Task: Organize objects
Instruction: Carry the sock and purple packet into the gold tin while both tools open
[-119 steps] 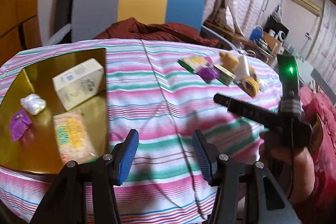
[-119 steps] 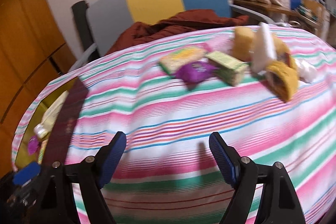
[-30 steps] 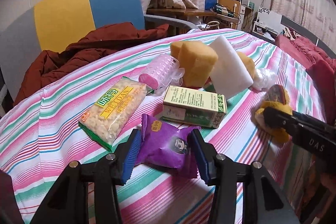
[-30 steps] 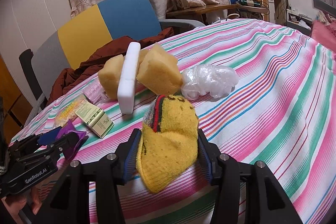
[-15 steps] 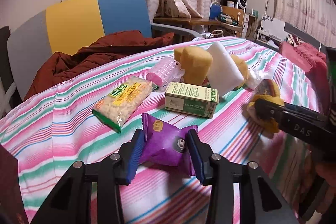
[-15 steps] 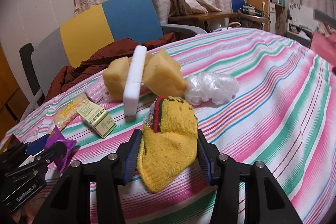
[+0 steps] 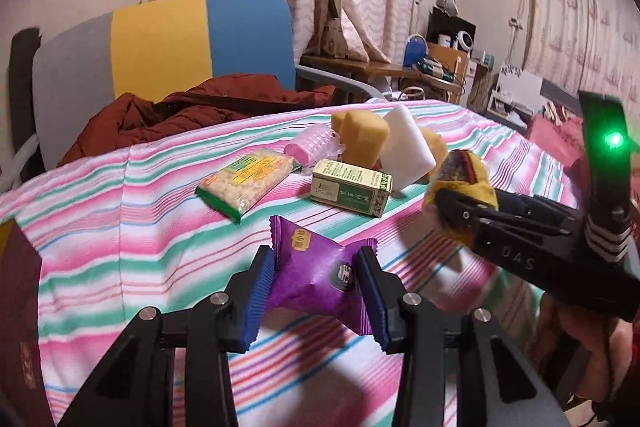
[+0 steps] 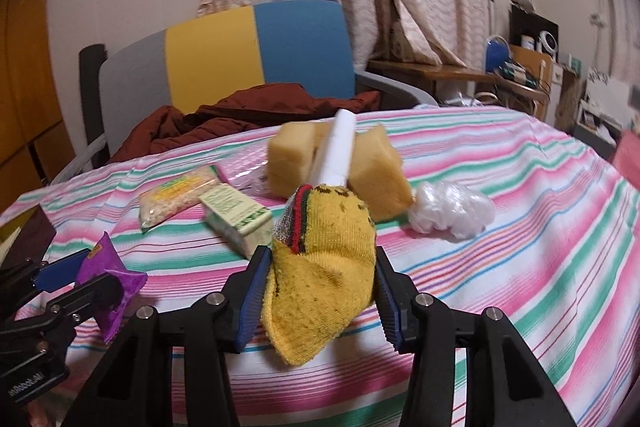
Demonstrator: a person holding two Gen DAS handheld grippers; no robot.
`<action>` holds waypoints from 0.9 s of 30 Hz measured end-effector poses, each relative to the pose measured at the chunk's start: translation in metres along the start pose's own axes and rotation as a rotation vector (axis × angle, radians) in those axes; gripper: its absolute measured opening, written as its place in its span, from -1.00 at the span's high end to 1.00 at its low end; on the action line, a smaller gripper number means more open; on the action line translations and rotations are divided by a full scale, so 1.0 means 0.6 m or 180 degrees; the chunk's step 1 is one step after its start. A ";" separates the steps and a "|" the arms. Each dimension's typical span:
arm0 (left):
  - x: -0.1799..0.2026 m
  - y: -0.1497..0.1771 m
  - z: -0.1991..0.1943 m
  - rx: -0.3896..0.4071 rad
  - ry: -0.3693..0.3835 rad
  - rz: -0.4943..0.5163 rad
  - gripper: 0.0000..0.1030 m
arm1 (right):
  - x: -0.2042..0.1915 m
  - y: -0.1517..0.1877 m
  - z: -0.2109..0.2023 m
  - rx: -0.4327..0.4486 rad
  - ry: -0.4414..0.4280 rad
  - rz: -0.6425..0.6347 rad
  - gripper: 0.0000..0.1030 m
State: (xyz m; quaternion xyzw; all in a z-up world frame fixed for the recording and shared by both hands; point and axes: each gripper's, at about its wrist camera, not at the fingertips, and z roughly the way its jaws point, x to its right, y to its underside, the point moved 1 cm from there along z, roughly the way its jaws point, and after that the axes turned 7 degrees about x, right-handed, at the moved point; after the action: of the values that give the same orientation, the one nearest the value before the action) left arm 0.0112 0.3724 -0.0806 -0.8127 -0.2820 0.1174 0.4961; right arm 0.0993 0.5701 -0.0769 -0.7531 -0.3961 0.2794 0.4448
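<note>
My left gripper point(image 7: 316, 291) is shut on a purple snack packet point(image 7: 316, 277) and holds it above the striped tablecloth point(image 7: 120, 227). My right gripper point(image 8: 318, 287) is shut on a yellow sock point(image 8: 320, 267) with a red and green cuff, lifted off the cloth. The right gripper also shows in the left wrist view point(image 7: 460, 207), to the right. On the cloth lie a green box point(image 7: 352, 193), a bag of puffed snack point(image 7: 246, 183), a pink roller point(image 7: 314, 145), yellow sponges point(image 8: 376, 171), a white foam block point(image 7: 404, 147) and a crumpled clear plastic bag point(image 8: 452, 209).
A grey, yellow and blue chair point(image 7: 160, 43) with a dark red jacket point(image 7: 200, 111) stands behind the table. A dark tray corner point(image 8: 28, 227) shows at the far left. A cluttered desk point(image 8: 520, 75) stands at the back right.
Both grippers have lifted and drawn back from the pile, the left with the purple packet, the right with the yellow sock. Four seconds ago both were open and empty.
</note>
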 end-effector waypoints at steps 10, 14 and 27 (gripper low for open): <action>-0.044 0.012 -0.073 0.0106 0.0043 -0.0499 0.17 | -0.054 -0.002 -0.024 0.0088 -0.0135 -0.0467 0.03; -0.043 0.024 -0.119 0.0152 0.0103 -0.0483 0.17 | -0.077 -0.006 -0.043 0.0042 -0.0310 -0.0468 0.03; -0.107 0.070 -0.276 0.0334 -0.0085 -0.0783 0.16 | -0.232 0.016 -0.121 -0.0254 -0.1208 -0.0321 0.03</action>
State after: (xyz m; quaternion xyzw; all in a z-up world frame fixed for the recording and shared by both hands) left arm 0.0513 0.1981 -0.0434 -0.7433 -0.3797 0.0810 0.5448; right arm 0.0848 0.4171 -0.0437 -0.6832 -0.5208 0.3778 0.3454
